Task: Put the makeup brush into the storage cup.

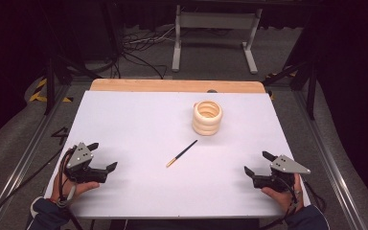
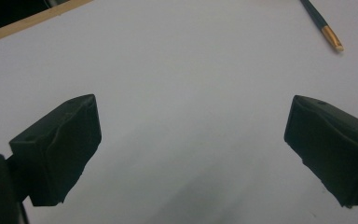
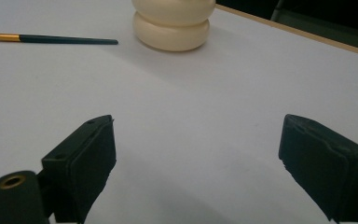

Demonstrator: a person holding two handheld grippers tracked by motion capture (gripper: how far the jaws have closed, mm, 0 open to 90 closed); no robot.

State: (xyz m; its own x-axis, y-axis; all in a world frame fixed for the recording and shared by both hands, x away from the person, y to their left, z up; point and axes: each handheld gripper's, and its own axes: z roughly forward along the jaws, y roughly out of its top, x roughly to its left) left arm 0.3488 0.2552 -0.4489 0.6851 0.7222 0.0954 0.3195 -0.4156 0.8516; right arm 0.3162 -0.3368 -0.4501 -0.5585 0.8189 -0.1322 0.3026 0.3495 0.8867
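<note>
A thin dark stick with a gold tip [image 1: 182, 153] lies near the middle of the white table [image 1: 139, 120]. Behind it to the right stands a cream ribbed ring-shaped holder [image 1: 207, 117]. My left gripper [image 1: 102, 156] rests at the front left, open, with nothing between its jaws; its own view shows the stick's gold end [image 2: 332, 38] at the top right. My right gripper [image 1: 258, 163] sits at the front right, also open and empty. In the right gripper view the stick [image 3: 51, 39] lies at the upper left and the holder [image 3: 172, 28] stands ahead.
The table has a wooden strip [image 1: 172, 85] along its far edge. Beyond it, on the floor, stand a white metal frame [image 1: 215, 33] and loose cables [image 1: 139, 52]. Metal rails [image 1: 326, 143] run along both sides of the table.
</note>
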